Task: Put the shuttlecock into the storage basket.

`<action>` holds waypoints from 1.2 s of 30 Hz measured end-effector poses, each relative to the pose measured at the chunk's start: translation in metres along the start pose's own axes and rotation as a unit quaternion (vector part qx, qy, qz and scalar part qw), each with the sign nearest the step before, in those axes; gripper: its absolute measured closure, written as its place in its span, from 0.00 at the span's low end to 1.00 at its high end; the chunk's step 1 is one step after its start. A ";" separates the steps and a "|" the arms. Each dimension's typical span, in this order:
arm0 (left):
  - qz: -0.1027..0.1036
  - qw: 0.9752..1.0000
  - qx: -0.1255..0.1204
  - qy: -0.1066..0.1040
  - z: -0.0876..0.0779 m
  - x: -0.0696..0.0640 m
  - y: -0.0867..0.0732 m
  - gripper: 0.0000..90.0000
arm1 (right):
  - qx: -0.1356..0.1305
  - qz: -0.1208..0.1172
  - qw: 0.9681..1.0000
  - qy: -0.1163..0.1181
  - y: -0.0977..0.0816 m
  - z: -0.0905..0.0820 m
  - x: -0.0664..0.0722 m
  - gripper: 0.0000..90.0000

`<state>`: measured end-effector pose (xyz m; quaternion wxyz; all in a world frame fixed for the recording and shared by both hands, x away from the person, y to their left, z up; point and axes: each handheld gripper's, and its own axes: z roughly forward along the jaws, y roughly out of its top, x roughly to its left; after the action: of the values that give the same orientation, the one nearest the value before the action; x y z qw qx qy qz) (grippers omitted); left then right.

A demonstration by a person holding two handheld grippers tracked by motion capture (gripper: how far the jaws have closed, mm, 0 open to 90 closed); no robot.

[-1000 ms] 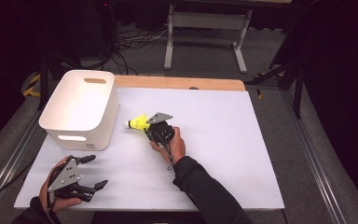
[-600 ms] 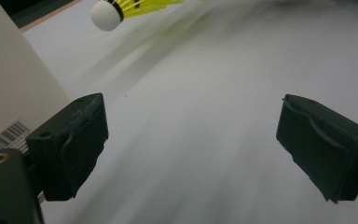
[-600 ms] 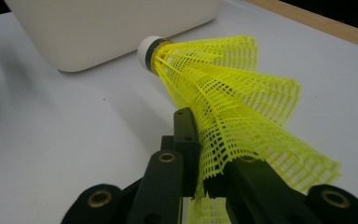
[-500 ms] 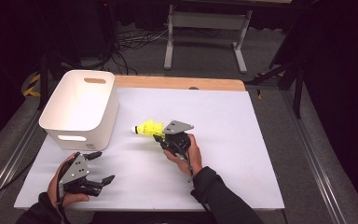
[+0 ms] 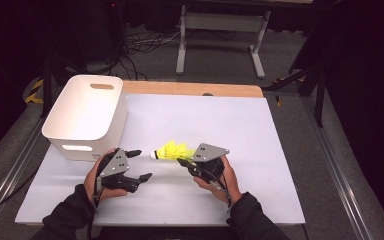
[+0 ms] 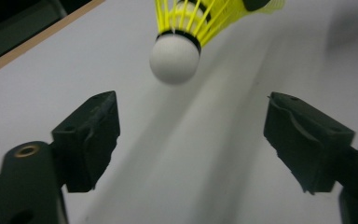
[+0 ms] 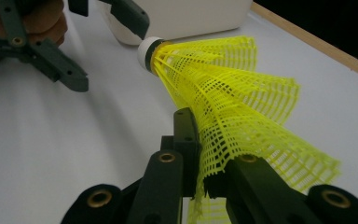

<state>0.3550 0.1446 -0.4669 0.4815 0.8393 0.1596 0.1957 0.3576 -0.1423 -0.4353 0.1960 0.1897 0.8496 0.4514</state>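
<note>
Right gripper (image 5: 182, 161): its jaws were squeezed together on the wide net skirt of the yellow shuttlecock (image 5: 172, 150). The net was crumpled between the black jaws in the right gripper view.
Shuttlecock: it was held up off the table (image 5: 260, 130), over the middle part near the front edge. It lay almost flat, with its white round tip (image 6: 174, 57) pointing at the left gripper.
Left gripper (image 5: 141, 164): its jaws stood apart, and they had just been closing a little. Nothing was between them. The white tip hung just past the jaw ends, not touching them, in the left gripper view.
Left hand (image 5: 96, 181): it held the left gripper near the front left part of the table, just in front of the white bin.
Right hand (image 5: 223, 179): it held the right gripper near the front edge, at the middle.
White bin (image 5: 87, 117): it sat at the back left part of the table, close to the left edge, with its open top facing up.
Table: it had a white top and a strip of wood (image 5: 192, 89) along the back edge.
</note>
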 end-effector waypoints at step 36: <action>-0.016 0.999 0.026 -0.029 0.055 0.003 0.019 0.53 | 0.090 -0.118 0.988 0.041 0.045 0.010 0.020 0.86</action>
<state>0.3857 0.0958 -0.4750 0.4673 0.8540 0.1639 0.1594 0.3519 -0.1018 -0.4061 0.1950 0.0860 0.9104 0.3545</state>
